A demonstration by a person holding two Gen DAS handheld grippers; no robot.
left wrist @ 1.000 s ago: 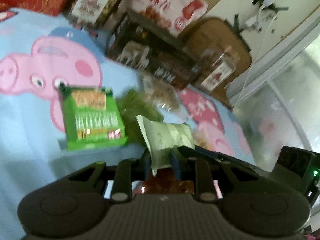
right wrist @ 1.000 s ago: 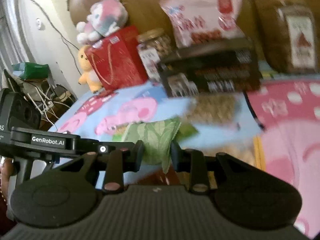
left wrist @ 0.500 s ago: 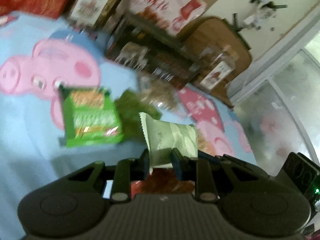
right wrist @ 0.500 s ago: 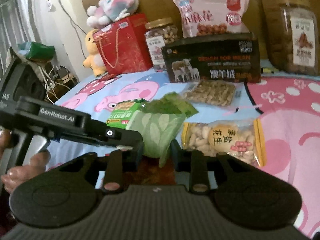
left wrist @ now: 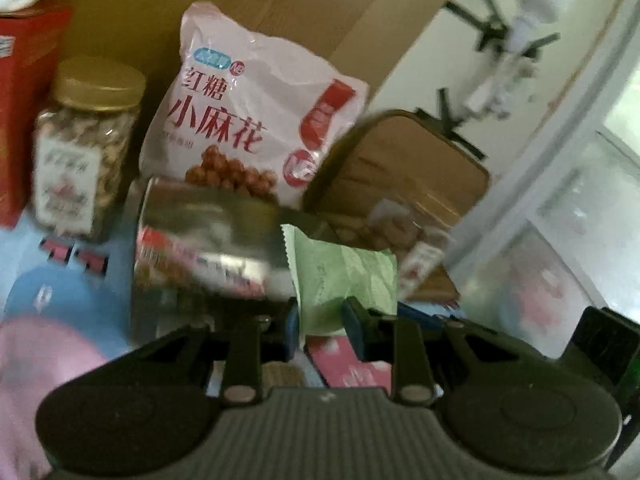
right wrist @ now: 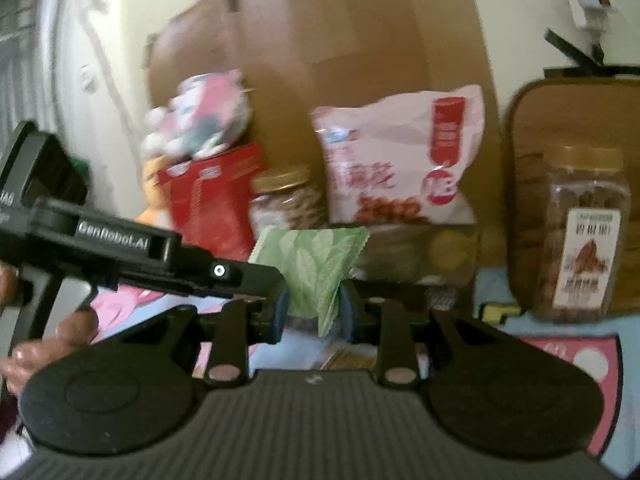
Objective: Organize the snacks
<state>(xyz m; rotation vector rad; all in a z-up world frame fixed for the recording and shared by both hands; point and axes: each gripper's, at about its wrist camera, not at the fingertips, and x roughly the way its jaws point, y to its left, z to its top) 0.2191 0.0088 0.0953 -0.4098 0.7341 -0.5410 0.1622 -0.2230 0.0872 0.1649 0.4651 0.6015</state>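
A pale green snack packet (left wrist: 344, 276) with a leaf print (right wrist: 316, 264) hangs in the air above the bed. My left gripper (left wrist: 322, 320) is shut on its lower edge. My right gripper (right wrist: 312, 312) is shut on the same packet from the other side. In the right wrist view the left tool's black body (right wrist: 120, 248) reaches in from the left, with its tip at the packet and a hand (right wrist: 40, 344) on its grip. Part of the right tool (left wrist: 600, 340) shows at the far right of the left wrist view.
Along the back stand a red box (right wrist: 216, 200), a gold-lidded nut jar (left wrist: 84, 152), a pink snack bag (left wrist: 248, 120) behind a dark box (left wrist: 208, 240), and a second jar (right wrist: 580, 232) against a brown cushion (left wrist: 400, 168). A plush toy (right wrist: 200, 120) tops the red box.
Both grippers have risen with the green packet and moved toward the back row. The green box and loose packets on the sheet have dropped out of view.
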